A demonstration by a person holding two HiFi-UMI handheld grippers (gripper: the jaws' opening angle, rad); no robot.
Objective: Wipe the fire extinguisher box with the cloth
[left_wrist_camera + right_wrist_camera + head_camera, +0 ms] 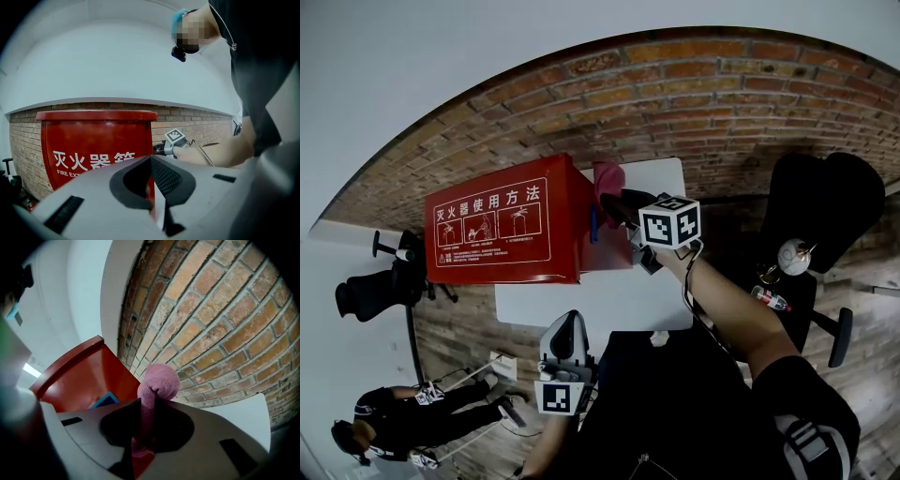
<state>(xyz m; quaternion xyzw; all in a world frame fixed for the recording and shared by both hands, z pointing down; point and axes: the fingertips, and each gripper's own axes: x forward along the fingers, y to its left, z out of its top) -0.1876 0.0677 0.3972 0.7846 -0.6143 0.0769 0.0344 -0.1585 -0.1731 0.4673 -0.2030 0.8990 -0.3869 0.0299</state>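
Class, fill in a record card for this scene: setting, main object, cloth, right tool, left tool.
setting: white table by a brick wall
main object: red fire extinguisher box, standing on the table
cloth: pink, bunched, at the box's end face
right tool: shut on the cloth, pointing at the box
left tool: shut, nothing in it, held back from the box
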